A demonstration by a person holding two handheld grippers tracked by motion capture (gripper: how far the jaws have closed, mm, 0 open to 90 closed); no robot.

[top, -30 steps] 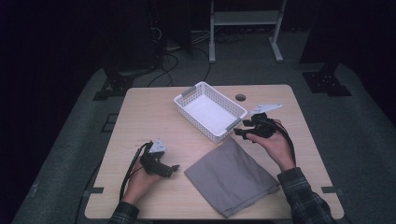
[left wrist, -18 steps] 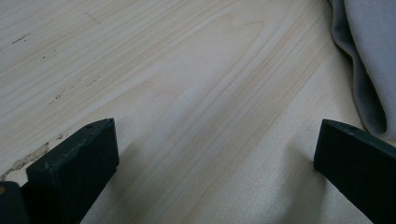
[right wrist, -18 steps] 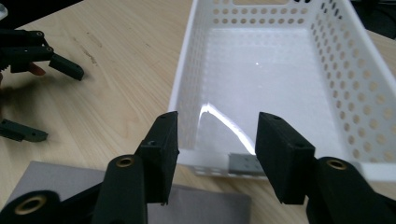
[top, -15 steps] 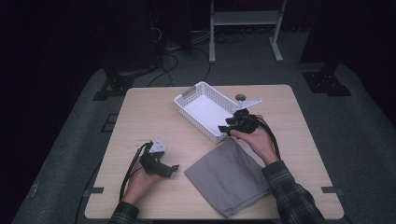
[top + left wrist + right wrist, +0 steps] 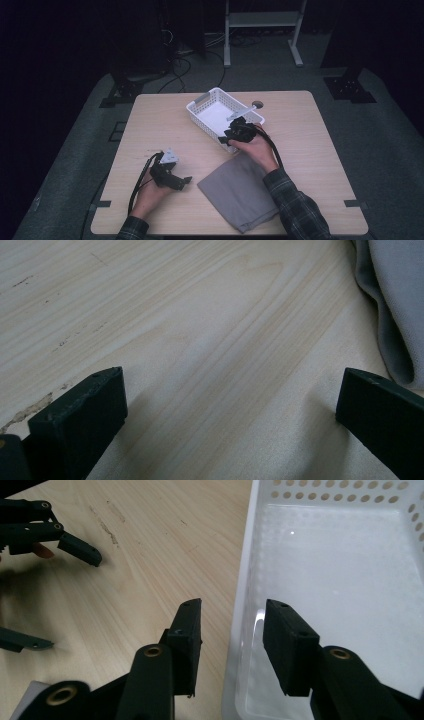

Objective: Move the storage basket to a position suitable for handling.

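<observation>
Resting low on the desk (image 5: 150,120), your left gripper (image 5: 230,430) lies with its fingers wide and only bare wood between them. One grey cloth (image 5: 240,192) lies just beside it. Farther off, your right gripper (image 5: 232,645) straddles the near wall of the one white basket (image 5: 200,107), fingers narrow, just closing, not yet pressing. Open desk lies left of the basket.

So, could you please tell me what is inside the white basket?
The basket looks empty: its white floor shows bare. The right gripper straddles its near wall, hiding a small strip of the floor.
</observation>
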